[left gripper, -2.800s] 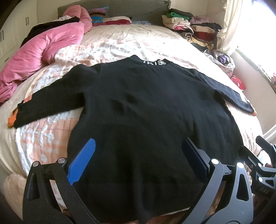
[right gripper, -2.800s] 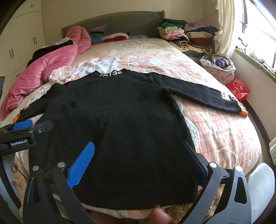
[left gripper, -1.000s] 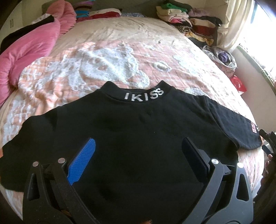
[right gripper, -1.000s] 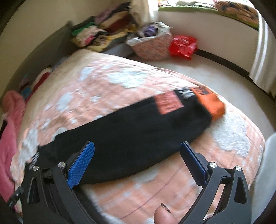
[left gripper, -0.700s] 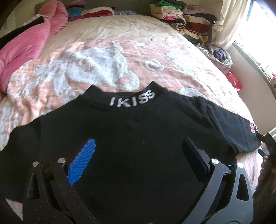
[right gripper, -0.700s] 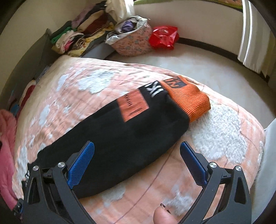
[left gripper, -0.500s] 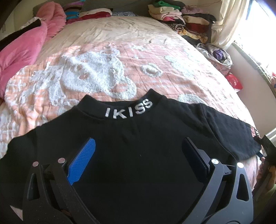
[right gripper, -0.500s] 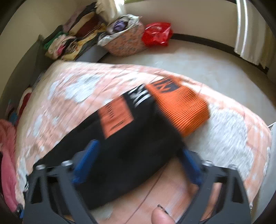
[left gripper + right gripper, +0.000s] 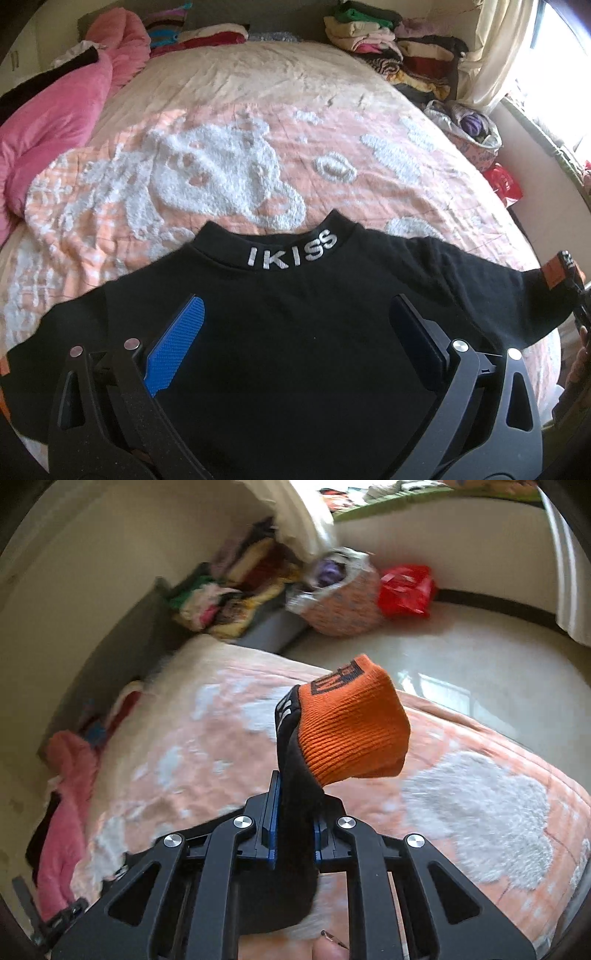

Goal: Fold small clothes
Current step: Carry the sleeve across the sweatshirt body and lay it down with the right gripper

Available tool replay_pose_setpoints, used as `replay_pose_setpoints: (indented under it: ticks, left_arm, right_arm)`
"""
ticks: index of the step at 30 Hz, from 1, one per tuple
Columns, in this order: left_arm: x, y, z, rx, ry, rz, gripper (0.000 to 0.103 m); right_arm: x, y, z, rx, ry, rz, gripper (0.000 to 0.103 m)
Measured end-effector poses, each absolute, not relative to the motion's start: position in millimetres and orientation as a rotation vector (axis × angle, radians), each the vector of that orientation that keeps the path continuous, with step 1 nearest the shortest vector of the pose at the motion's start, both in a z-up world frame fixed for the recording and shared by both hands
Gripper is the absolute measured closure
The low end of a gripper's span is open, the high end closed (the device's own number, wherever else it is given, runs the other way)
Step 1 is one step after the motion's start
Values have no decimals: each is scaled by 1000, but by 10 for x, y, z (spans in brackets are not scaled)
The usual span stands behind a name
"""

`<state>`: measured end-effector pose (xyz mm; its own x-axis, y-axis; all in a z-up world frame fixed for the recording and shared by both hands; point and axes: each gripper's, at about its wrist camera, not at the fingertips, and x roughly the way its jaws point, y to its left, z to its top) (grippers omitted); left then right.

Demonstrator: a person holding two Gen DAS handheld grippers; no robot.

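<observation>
One sleeve cuff [image 9: 351, 731] beyond bed edge [image 9: 491, 734]

Right gripper [image 9: 291, 834] with jaws closing, pads pinching a black sleeve [image 9: 295, 797], its orange ribbed cuff [image 9: 351, 731] standing up above the fingers, peach bedspread [image 9: 480, 805] with white patches below, patterned basket [image 9: 340, 605] and red bag [image 9: 404, 589] on the floor beyond

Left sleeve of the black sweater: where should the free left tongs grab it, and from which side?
Grip the left sleeve near its cuff, coming from above at the sweater's outer left. It lies flat and spread on the bedspread, so only a thin end layer pinches cleanly. The left tongs hang open over the body.
</observation>
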<state>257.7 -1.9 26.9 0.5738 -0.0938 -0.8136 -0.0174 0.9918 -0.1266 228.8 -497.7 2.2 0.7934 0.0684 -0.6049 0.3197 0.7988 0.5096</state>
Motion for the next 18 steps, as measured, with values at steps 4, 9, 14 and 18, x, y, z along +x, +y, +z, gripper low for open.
replay_pose_setpoints:
  ticks: [4,9,14,18]
  left_arm:
    - [2495,61,436,-142,937,-56,9]
    - [2377,232,589,-166,908,-38,9]
    - [2269,432,678,-195,887,-26,9]
    - [2183,634,678,-257,888,-45,9]
  right_arm:
    - [2261,-4636,313,598,617,-47,91]
    - [2214,-4190,589,539,590,54,91]
    - [2229,-3735,783,488,580,135,91]
    - [2253,-3365,859,443,583,189,91]
